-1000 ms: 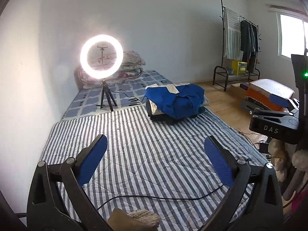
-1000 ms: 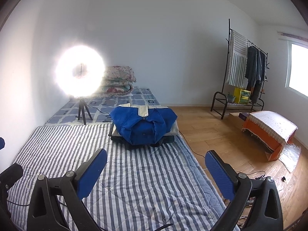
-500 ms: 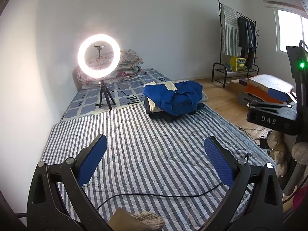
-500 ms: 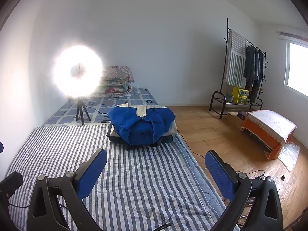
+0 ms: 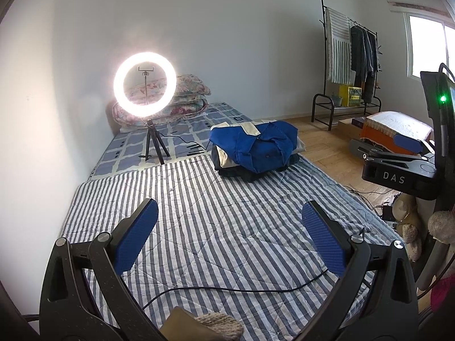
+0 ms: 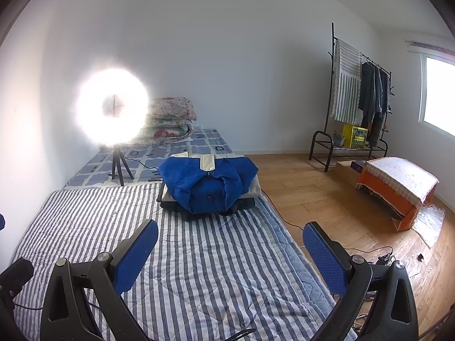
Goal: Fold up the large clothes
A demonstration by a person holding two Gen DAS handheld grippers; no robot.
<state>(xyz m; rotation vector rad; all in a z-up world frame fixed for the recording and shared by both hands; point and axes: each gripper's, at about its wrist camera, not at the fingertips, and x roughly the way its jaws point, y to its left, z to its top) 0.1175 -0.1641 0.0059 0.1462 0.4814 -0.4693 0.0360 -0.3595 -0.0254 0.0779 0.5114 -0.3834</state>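
Observation:
A folded blue jacket (image 5: 256, 145) lies on top of a stack of folded clothes at the far right part of the striped quilt (image 5: 216, 221). It also shows in the right wrist view (image 6: 207, 184), on the same quilt (image 6: 216, 267). My left gripper (image 5: 227, 233) is open and empty, held above the near part of the quilt, well short of the stack. My right gripper (image 6: 230, 247) is open and empty, over the quilt's right side, also short of the stack. The right gripper's body (image 5: 398, 170) shows at the right of the left wrist view.
A lit ring light on a tripod (image 5: 146, 85) stands at the far left of the bed, with folded floral bedding (image 5: 187, 96) behind. A black cable (image 5: 241, 288) crosses the near quilt. A clothes rack (image 6: 358, 105) and an orange covered box (image 6: 398, 187) stand on the wooden floor at right.
Both views have shifted slightly; the clothes stack sits a touch higher and left in each frame. Both grippers stay open and empty.

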